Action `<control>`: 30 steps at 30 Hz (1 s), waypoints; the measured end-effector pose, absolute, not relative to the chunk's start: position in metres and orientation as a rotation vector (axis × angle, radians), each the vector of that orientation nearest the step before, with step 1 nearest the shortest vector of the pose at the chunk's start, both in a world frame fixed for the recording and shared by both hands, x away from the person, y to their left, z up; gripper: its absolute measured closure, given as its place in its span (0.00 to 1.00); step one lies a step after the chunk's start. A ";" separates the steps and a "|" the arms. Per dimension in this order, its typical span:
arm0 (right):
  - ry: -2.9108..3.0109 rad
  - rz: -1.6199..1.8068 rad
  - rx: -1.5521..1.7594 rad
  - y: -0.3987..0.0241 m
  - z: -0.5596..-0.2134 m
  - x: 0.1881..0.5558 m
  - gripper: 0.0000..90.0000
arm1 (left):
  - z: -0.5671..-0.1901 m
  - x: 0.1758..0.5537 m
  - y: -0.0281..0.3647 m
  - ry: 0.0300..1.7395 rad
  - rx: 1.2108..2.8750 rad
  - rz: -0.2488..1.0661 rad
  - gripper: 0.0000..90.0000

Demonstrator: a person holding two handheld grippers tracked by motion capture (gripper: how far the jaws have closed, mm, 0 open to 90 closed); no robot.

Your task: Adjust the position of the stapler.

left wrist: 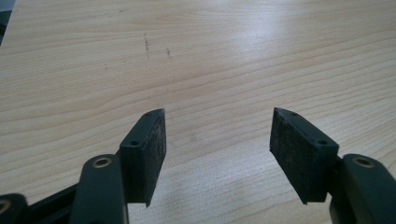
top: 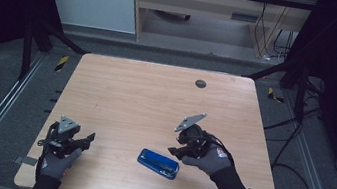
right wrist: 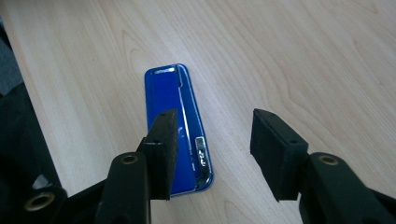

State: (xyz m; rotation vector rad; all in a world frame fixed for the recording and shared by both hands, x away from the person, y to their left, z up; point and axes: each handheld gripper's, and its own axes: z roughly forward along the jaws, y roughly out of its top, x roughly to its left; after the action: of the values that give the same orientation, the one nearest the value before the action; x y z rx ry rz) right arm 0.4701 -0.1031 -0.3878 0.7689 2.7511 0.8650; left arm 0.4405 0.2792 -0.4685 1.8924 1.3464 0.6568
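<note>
Nearest the camera in the high view are my two gloved hands at the near edge of the table (top: 157,88); my left hand (top: 56,162) grips the left gripper (top: 89,139) by the near left corner, its grey three-cornered plate (top: 69,125) facing up and its jaws pointing to the right across the wood; in the left gripper view those jaws stand wide apart, their dark pads (left wrist: 158,140) facing each other over bare, pale woodgrain with a few faint marks farther off, and they hold nothing; to the right of that, near the middle of the near edge, lies the blue stapler (top: 158,163), flat on the wood and slightly askew, well apart from my left gripper; just beside its right end sits the right gripper (top: 171,151), held in my right hand (top: 212,160), tilted so its own grey plate (top: 189,122) rises toward the far side; in the right gripper view the right gripper (right wrist: 212,135) has its jaws spread open and has hold of nothing; the blue stapler (right wrist: 175,112) lies lengthwise beneath them, off to the left, so that the left pad (right wrist: 164,140) hangs in front of its near half while the right pad hangs over bare wood; whether that left pad touches the stapler I cannot tell; far across the table, near its back edge, is a small dark round cap (top: 200,83) set in the top.
</note>
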 end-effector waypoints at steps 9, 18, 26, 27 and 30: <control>2.835 0.801 0.708 -0.086 -0.397 0.473 0.59 | -0.469 0.441 0.280 1.347 1.898 0.650 0.40; 2.899 0.754 0.687 -0.079 -0.406 0.474 0.59 | -0.470 0.442 0.279 1.347 1.899 0.640 0.40; 2.951 0.692 0.659 -0.071 -0.413 0.475 0.58 | -0.470 0.442 0.278 1.342 1.918 0.635 0.40; 2.957 0.690 0.655 -0.070 -0.413 0.475 0.58 | -0.470 0.442 0.278 1.341 1.918 0.634 0.40; 2.968 0.672 0.648 -0.067 -0.415 0.475 0.58 | -0.471 0.442 0.277 1.344 1.915 0.632 0.40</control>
State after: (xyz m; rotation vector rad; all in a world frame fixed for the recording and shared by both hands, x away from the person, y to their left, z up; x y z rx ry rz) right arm 0.4750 -0.0670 -0.4149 0.6483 2.9682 0.6717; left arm 0.4423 0.2775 -0.4710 1.9153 1.3438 0.6318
